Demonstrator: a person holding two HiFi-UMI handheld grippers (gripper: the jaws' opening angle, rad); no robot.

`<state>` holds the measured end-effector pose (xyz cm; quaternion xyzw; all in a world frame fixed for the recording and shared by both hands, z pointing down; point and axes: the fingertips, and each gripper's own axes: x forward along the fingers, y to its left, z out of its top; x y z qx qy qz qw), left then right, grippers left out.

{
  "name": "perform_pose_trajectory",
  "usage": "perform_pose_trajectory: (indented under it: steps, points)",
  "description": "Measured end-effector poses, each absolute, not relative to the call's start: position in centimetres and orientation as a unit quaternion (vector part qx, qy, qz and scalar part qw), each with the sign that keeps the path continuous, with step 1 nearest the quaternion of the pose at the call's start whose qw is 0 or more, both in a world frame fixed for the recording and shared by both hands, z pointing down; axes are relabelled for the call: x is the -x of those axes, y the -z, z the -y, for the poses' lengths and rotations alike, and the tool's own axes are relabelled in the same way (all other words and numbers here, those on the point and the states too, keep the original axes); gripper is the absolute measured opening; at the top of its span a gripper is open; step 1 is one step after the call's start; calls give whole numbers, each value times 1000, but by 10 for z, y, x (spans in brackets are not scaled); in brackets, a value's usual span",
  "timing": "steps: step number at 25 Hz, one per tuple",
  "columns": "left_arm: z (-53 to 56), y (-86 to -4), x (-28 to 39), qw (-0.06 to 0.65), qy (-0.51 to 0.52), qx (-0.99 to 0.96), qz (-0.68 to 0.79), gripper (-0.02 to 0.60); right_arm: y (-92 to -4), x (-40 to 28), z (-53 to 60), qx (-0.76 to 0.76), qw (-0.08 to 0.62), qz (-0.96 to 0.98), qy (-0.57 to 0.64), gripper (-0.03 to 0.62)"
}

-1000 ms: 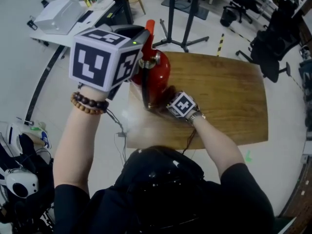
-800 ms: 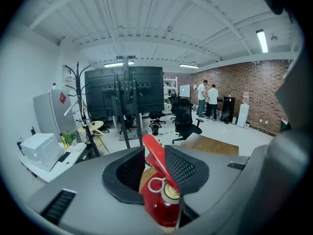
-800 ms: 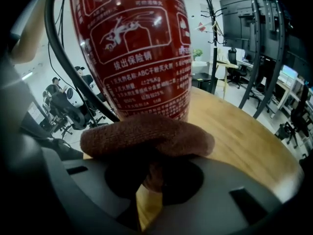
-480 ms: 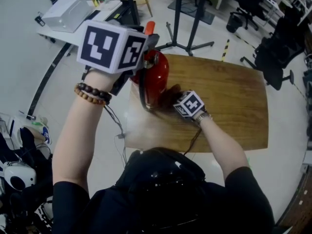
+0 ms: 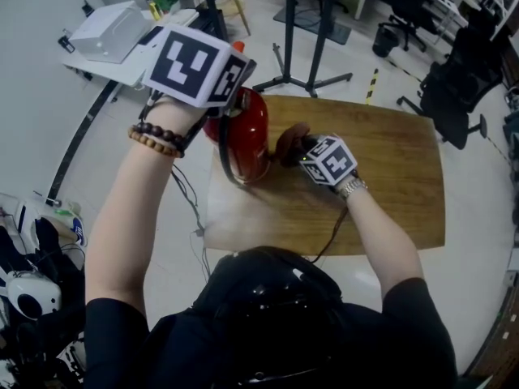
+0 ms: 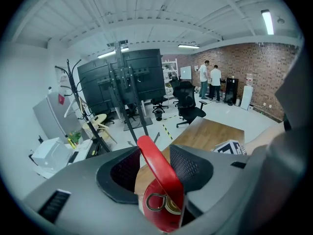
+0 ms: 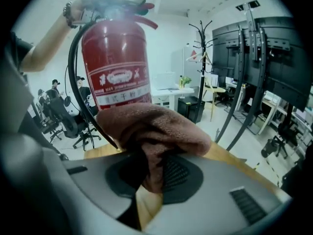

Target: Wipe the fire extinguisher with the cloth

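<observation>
Fire extinguisher [image 5: 246, 140], stood upright on the wooden table [image 5: 389, 177], long axis vertical. Its red lever [image 6: 162, 181] is straddled by the left gripper [image 6: 156, 165], whose jaws have just been opening and are seen apart. The cloth [image 7: 151, 124] is clamped in the right gripper [image 7: 146, 177], held just right of the cylinder, facing it.

The red cylindrical metal fire extinguisher [image 5: 247, 140] stands upright near the left edge of the wooden worktop [image 5: 389, 177]. A black hose loops down its side, a printed label wraps its body, and a red lever tops it. The brown terry cloth [image 7: 151, 126], bunched, is pinched in the right hand-held gripper [image 7: 146, 175], just beside the cylinder's right side.
</observation>
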<state>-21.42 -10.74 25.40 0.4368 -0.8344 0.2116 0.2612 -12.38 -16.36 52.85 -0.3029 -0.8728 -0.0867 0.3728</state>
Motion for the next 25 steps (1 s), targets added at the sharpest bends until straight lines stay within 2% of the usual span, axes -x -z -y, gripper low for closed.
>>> perform_pose_trajectory:
  steps: [6,25]
  points:
    - [103,-254,213,248,-213,-439,837,184,-499,131,165,306,345,883,91,80]
    - [135,-253,198,216,-220,-542,781,149,-473,120,188,278,332,897,86,80]
